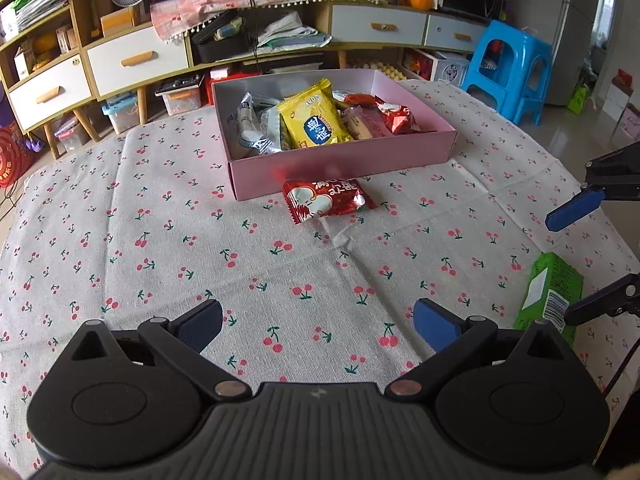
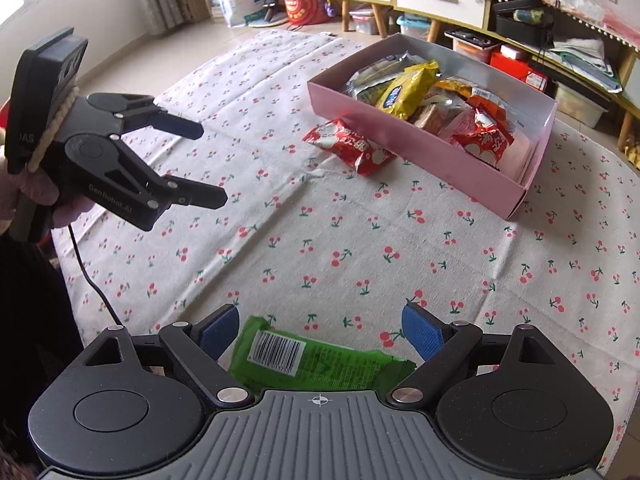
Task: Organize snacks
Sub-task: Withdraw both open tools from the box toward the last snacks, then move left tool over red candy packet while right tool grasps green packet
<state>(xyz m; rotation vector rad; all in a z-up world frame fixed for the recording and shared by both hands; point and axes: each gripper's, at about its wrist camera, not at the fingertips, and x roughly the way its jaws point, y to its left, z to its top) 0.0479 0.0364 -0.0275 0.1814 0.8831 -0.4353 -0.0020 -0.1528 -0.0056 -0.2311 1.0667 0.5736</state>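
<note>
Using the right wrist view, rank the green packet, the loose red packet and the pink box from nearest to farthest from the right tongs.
1. Green packet: lying between the open right tongs, not gripped.
2. Red packet: farther up the cloth, on the table against the box's near wall.
3. Pink box: just behind the red packet, full of snacks.

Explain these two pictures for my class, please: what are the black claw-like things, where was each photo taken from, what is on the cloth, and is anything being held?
No robot here: a person holds a two-finger gripper in each hand, each carrying a forward-looking camera. One picture looks along the left gripper, the other along the right gripper, which also shows the left one from outside. On the cherry tablecloth stands a pink box of snacks, with a red packet against its front wall. A green packet lies between the right gripper's open fingers, not yet clamped. The left gripper is open and empty.
</note>
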